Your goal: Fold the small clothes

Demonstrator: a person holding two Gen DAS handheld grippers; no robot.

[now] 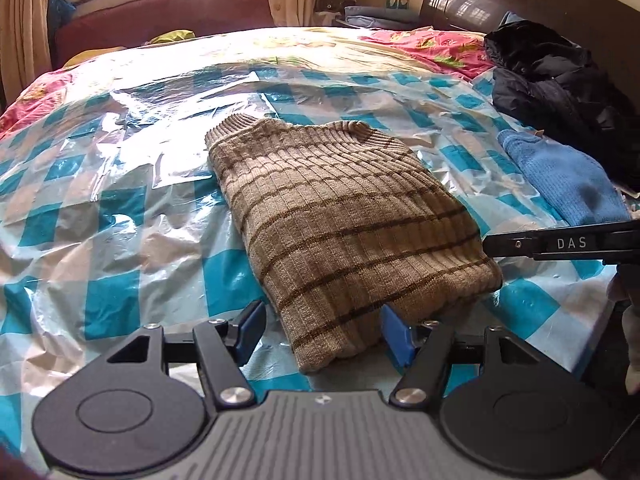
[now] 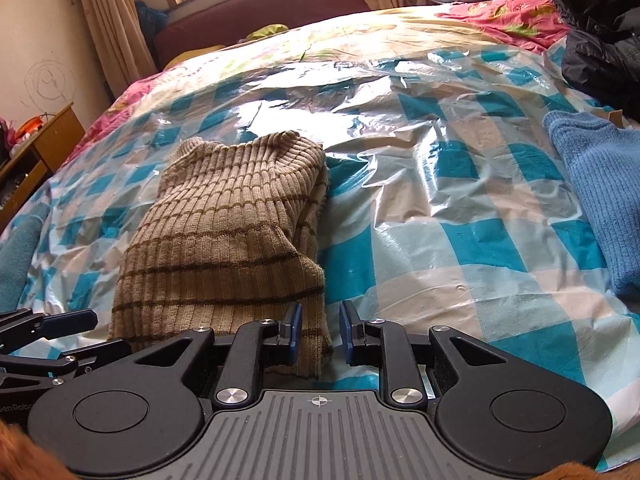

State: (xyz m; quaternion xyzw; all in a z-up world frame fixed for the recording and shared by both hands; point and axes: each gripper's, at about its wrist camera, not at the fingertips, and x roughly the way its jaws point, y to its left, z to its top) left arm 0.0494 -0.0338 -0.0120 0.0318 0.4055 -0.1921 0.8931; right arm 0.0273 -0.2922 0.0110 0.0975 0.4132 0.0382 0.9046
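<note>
Both grippers, left (image 1: 322, 332) and right (image 2: 319, 334), released at sweater (image 1: 328, 216) hem: grab both near corners evenly, fold toward collar.

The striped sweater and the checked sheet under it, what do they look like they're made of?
The striped sweater looks like ribbed knit, wool or acrylic, matte tan with thin brown stripes; vertical ribs show clearly. The checked sheet looks like thin plastic film, glossy: it crinkles and throws bright glare from the window. The blue garment beside them also looks knitted, with a coarser, fuzzier texture.
</note>
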